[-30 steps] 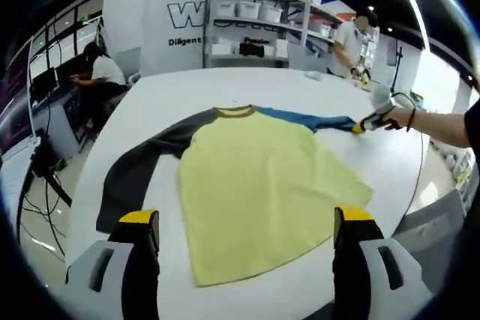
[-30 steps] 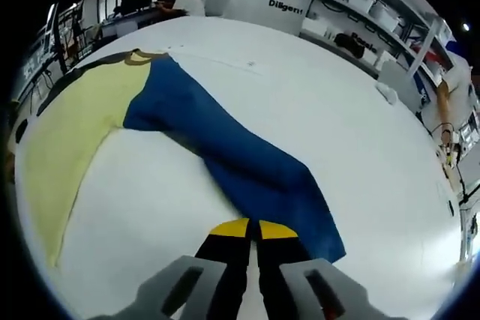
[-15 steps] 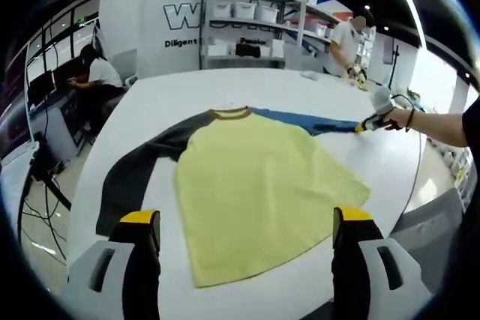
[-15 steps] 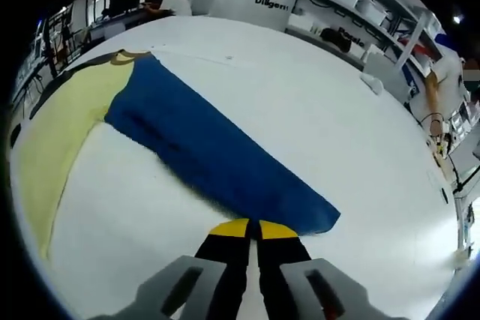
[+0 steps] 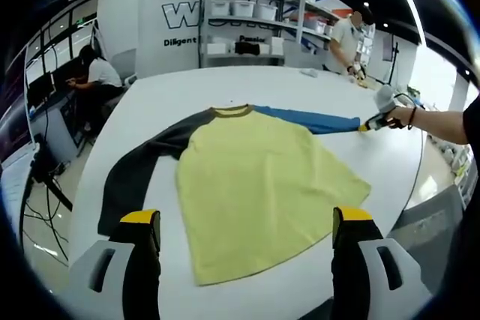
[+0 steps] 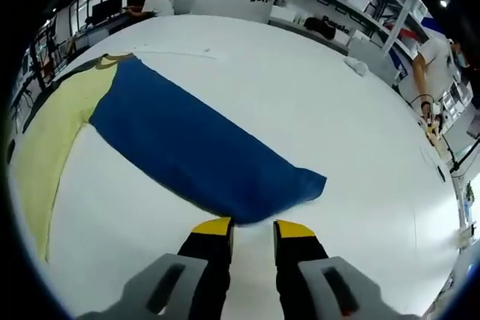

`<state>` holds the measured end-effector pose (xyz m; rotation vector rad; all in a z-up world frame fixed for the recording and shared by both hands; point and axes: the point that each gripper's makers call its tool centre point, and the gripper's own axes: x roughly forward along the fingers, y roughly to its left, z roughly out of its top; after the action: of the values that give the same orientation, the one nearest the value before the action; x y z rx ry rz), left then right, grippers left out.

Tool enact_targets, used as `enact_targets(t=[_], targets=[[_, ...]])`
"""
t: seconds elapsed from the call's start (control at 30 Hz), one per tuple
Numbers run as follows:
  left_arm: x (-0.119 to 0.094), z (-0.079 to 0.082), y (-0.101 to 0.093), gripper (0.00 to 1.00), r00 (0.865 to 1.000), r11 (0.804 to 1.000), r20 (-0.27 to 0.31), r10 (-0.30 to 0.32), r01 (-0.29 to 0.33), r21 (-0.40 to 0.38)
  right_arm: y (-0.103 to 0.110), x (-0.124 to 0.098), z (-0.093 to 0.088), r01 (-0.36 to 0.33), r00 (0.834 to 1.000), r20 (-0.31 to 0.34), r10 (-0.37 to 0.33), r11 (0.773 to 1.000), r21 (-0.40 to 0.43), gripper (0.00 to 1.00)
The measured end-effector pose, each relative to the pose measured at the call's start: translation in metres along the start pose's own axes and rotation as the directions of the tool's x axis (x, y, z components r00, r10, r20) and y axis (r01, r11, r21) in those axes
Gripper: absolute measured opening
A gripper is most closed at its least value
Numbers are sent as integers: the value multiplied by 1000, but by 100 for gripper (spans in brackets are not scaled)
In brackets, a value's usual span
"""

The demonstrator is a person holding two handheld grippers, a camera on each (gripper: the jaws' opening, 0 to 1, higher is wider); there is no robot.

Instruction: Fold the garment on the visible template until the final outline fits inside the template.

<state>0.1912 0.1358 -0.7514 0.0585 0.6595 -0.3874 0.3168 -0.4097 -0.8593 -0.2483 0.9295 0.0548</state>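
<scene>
Left gripper view: left hand-held gripper point(image 5: 247, 222) wide open above yellow-bodied shirt point(image 5: 262, 185) lying flat on white table point(image 5: 187, 88).

Right gripper view: right hand-held gripper point(image 6: 253, 228) parted, empty, at blue sleeve point(image 6: 195, 148) cuff.

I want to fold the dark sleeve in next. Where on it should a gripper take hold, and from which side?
Probably at the cuff end of the dark sleeve, near the table edge. It lies flat and stretched away from the yellow body, so the cuff is its free end. Come in from the outer side with the left gripper, which is open and nearest.
</scene>
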Motion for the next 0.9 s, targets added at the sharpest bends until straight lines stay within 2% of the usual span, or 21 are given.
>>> enact_targets(t=[0.17,0.27,0.47,0.6,0.9], targets=[[-1,0,-1,96,1000,1000,2,-4,4,6,-7,-4,-3,2,1000,16,-3,997,79,29],[-2,0,-1,96,1000,1000,2,-3,3,6,-11,-7,0,-1,999,45,-5,991,133,30],[-3,-1,-1,95,1000,1000,-3,-1,1,9,-15,-6,8,-37,994,106,5,951,306,29],[-4,0,1,96,1000,1000,-1,9,-9,18,-14,-2,7,-38,994,111,-6,921,389,29],[-7,0,6,95,1000,1000,1,26,-26,13,-1,2,6,-35,994,109,-18,884,467,26]])
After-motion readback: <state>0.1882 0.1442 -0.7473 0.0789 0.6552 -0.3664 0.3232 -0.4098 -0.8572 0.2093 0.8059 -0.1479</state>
